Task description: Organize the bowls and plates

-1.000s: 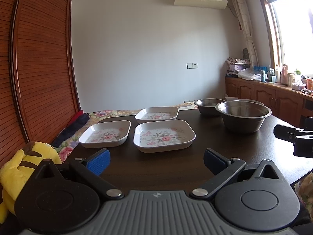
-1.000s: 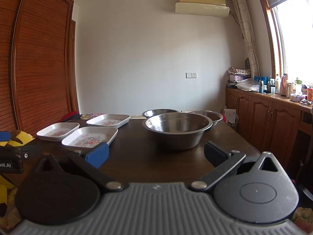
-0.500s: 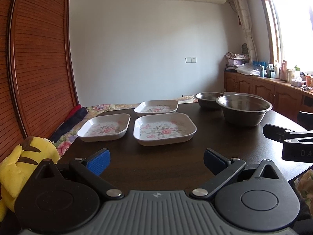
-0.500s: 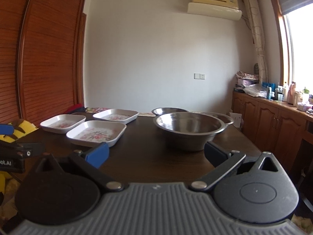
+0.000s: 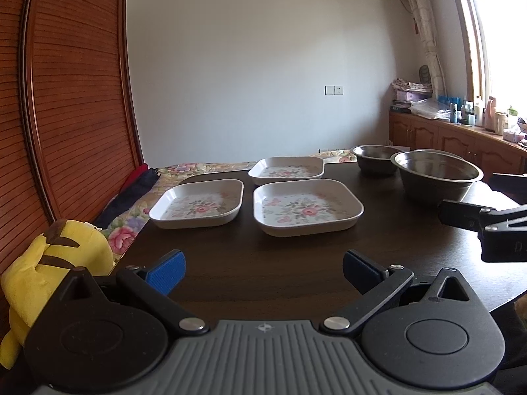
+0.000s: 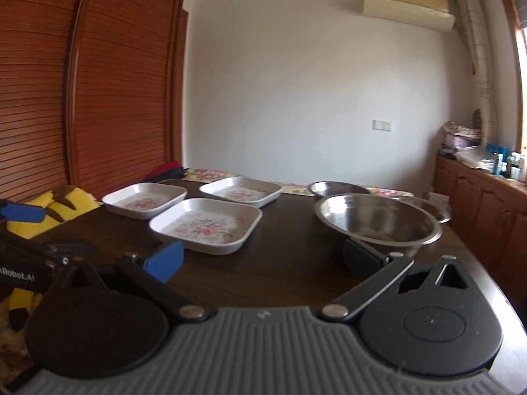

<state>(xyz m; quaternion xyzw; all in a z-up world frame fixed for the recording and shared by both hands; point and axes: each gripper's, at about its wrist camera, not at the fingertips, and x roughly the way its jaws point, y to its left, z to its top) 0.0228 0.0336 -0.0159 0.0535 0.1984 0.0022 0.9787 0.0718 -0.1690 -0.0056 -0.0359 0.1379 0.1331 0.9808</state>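
My right claw [image 6: 262, 256] has swung left toward the plates [image 6: 206, 225]; both it and my left claw [image 5: 263, 268] stay spread, empty. Plates and bowls [image 5: 438, 176] sit on the dark table [image 5: 263, 263], wardrobe [image 5: 72, 98] behind.

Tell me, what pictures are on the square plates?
Pink flowers on white, clearest on the nearest plate in the left wrist view.
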